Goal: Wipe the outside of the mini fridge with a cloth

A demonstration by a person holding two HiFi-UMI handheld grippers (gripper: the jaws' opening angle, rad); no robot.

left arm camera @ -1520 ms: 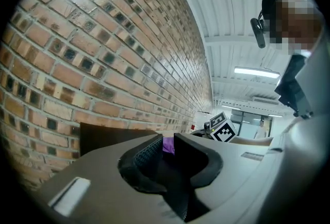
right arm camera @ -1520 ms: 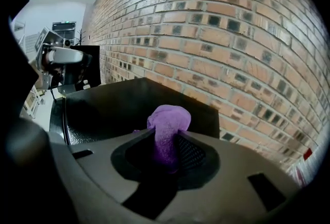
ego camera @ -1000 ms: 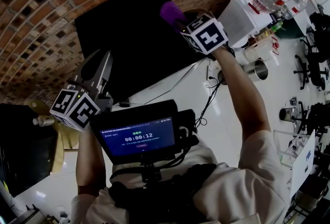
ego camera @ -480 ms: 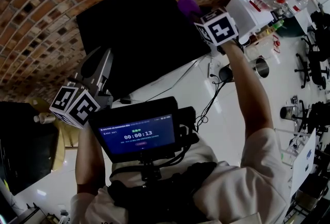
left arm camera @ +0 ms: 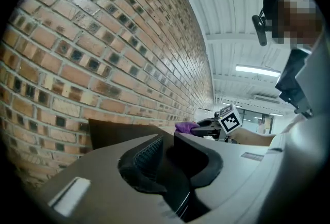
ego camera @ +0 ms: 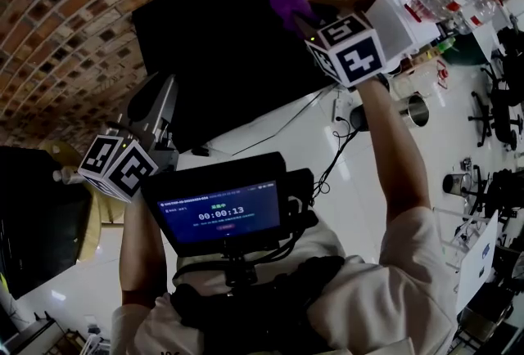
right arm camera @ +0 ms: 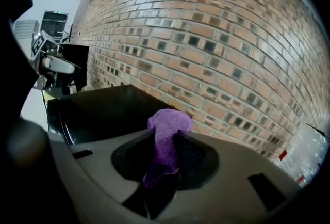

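Your right gripper [right arm camera: 166, 141] clamps the purple cloth [right arm camera: 168, 124] between its jaws, over the top of the black mini fridge [ego camera: 221, 51] by the brick wall [right arm camera: 232, 37]. Your left gripper [left arm camera: 162, 148], near the fridge's left side, has its jaws slightly apart with nothing between them.

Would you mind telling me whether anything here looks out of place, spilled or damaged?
Nothing stands out. The purple cloth is bunched but pinched firmly in the right gripper over the top of the black mini fridge, which stands by the brick wall. The left gripper is empty. No spill or damage shows.
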